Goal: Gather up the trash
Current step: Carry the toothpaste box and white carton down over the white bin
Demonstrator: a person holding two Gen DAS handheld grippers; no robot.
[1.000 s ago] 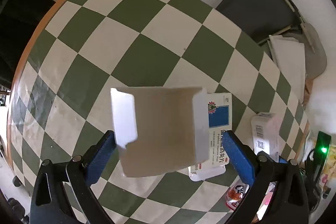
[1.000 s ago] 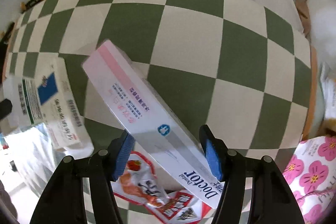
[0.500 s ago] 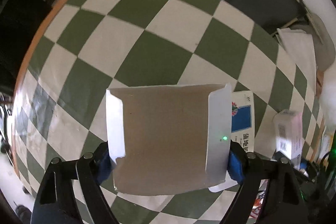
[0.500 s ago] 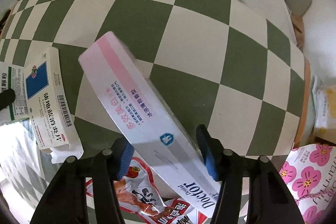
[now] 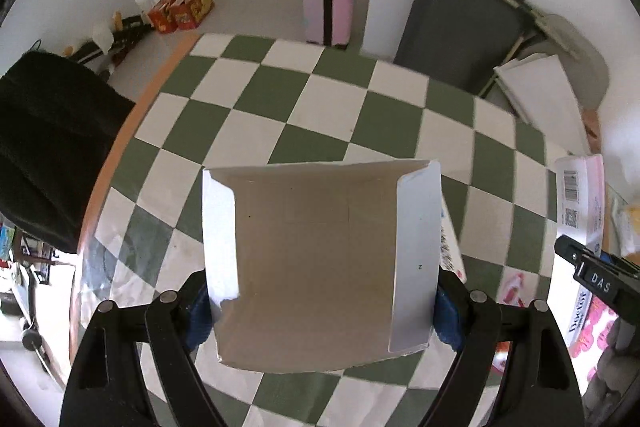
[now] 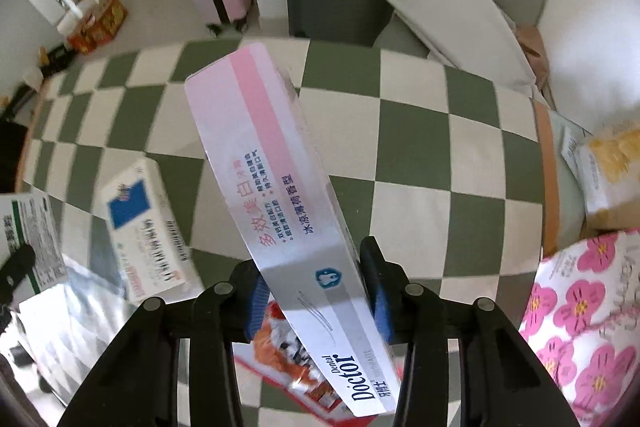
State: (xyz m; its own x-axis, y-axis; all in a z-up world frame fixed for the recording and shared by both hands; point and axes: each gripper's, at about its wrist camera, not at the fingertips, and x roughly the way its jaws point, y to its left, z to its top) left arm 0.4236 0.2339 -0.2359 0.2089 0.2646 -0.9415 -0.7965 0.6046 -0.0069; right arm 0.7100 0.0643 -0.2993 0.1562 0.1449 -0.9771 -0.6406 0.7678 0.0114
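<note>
Both boxes now lifted: empty opened carton [image 5: 320, 267] clamped in left gripper [image 5: 320, 311], toothpaste box [image 6: 288, 207] between closing right gripper [image 6: 316, 291].

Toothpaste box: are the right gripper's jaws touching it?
Touching. Right wrist view: the still-closing right gripper has both blue jaws pressed against the toothpaste box, lifted off the table.

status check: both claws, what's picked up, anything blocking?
Left claw clamped on opened carton. Right claw closing on toothpaste box, box between pads. Medicine box, snack wrapper remain on table. Nothing blocking.
</note>
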